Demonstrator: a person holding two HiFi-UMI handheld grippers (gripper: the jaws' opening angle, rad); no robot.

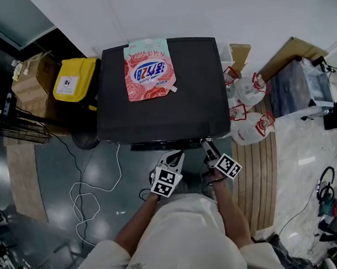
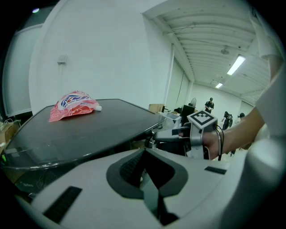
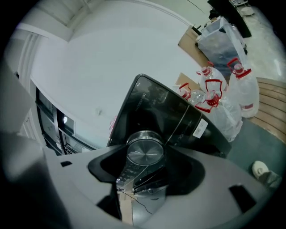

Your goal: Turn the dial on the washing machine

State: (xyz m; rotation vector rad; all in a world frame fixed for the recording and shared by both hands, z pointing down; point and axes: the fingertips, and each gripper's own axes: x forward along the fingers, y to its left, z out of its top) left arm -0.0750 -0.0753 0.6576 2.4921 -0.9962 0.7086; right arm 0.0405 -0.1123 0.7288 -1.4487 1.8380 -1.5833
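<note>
Legible markings: I can read none out.
The pink pouch [image 1: 149,69] on the washing machine [image 1: 160,111] carries a blue-and-red brand logo, its lettering too small and turned away from me. The yellow case [image 1: 76,79] bears a white label, print illegible. A white sticker [image 3: 201,128] on the machine's side is unreadable. The white bags [image 1: 248,90] show indistinct red print. The marker cube [image 1: 166,183] on my left tongs [image 1: 174,157], like that on my right tongs [image 1: 207,146], shows only black-and-white squares.

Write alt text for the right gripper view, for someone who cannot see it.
The right gripper grips a round silver dial on the front of a black washing machine. Beyond it, white red-trimmed containers stand on a wooden floor.
</note>
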